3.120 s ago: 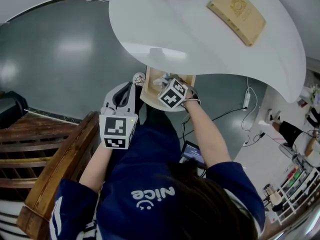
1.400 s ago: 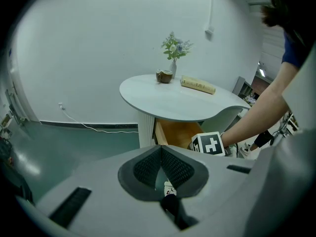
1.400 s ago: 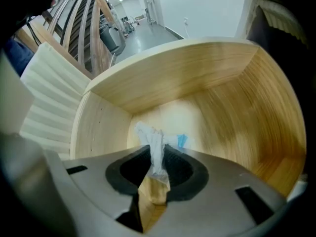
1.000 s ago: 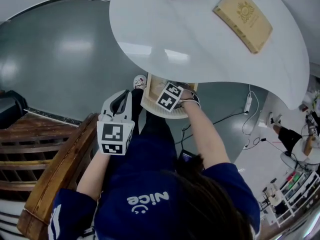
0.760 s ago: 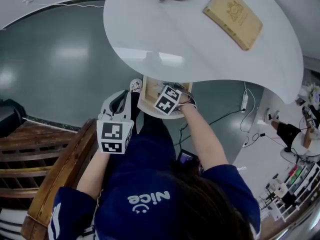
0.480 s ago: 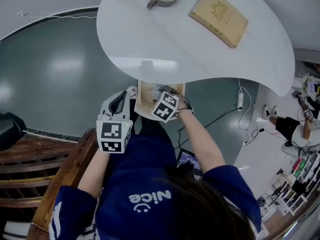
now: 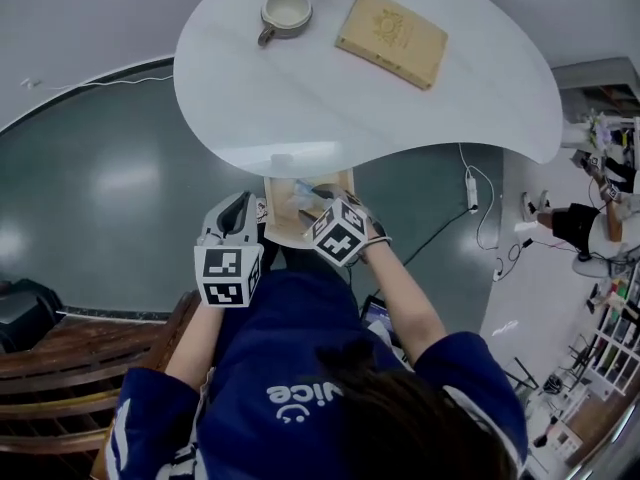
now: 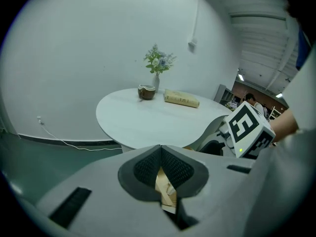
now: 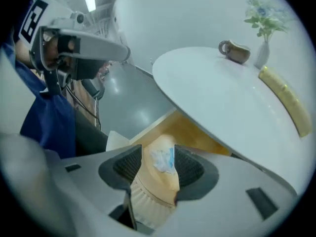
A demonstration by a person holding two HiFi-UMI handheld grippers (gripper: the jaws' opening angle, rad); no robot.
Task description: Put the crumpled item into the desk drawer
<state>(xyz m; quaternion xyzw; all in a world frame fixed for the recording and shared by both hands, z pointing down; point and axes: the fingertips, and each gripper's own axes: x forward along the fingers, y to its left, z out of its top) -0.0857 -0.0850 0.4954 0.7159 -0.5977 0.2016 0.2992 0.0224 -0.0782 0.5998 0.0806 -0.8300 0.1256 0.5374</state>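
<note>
A wooden drawer (image 7: 283, 220) stands pulled out under the near edge of the white round table (image 7: 330, 98). On the drawer's floor (image 9: 197, 132) lies the crumpled white and blue item (image 7: 303, 192) (image 9: 163, 159). My right gripper (image 7: 320, 200) (image 9: 160, 167) hovers just above it, open. The item shows in the gap between the pads, and neither pad touches it. My left gripper (image 7: 238, 206) (image 8: 161, 149) hangs left of the drawer with its tips shut together and nothing gripped.
On the table top stand a cup (image 7: 284, 13), a tan book (image 7: 392, 38) and a small vase of flowers (image 8: 157, 65). A wooden chair (image 7: 60, 368) is at the lower left. A cable and power strip (image 7: 470, 183) lie on the grey floor at the right.
My right gripper has drawn back a little toward me, and the crumpled item now shows in the drawer ahead of it. The head view has tilted, so more of the table shows. My left gripper has stayed put.
</note>
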